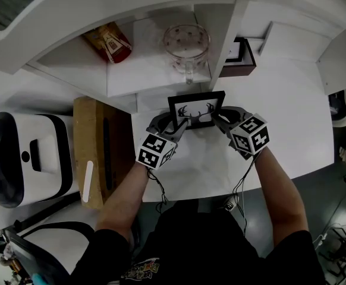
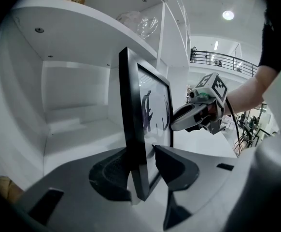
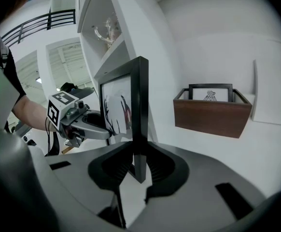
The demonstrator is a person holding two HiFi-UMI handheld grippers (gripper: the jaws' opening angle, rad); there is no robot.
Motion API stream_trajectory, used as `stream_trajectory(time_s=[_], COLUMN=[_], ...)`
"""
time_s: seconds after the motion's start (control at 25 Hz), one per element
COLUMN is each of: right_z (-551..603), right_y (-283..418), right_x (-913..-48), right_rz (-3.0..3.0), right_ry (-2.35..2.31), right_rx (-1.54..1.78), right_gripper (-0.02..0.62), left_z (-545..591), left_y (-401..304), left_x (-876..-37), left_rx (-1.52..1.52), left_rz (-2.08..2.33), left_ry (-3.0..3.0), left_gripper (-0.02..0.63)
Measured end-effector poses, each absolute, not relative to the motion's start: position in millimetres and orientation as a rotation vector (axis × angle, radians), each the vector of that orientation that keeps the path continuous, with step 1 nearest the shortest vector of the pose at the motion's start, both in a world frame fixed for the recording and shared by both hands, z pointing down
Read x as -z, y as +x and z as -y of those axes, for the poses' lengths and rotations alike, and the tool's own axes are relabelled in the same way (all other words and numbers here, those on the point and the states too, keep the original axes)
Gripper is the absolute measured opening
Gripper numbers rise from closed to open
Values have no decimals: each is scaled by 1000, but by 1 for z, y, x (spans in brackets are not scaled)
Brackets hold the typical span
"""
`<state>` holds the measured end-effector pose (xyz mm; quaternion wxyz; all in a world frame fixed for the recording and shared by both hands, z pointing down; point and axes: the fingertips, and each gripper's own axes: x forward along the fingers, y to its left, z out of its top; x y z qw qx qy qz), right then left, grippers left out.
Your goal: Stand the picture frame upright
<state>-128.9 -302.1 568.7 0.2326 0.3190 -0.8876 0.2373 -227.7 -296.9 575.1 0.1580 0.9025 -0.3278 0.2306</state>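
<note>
Standing upright on white tabletop point(image 1: 292, 100): black rectangular picture frame with antler print point(image 1: 197, 108); left gripper point(image 2: 140, 164) jaws clamp its left edge; right gripper point(image 3: 139, 164) jaws clamp its right edge.

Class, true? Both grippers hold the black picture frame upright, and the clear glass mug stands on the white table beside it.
No: the clear glass mug stands on the white shelf above, not on the white table; the head view shows it. The rest holds.

Black picture frame point(image 1: 197, 109), white table point(image 1: 286, 105)
</note>
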Motion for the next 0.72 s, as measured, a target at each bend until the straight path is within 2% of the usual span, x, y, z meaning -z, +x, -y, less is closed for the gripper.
stream_trajectory(time_s=[0.72], right_z=[315], right_y=[-131], right_x=[-571], right_rz=[2466], right_ry=[866], right_rx=[-665], right_gripper=[80], left_z=[311], left_y=[-230], left_x=[-582], left_rx=[-638], left_rz=[944], left_ry=[2557], left_gripper=[160])
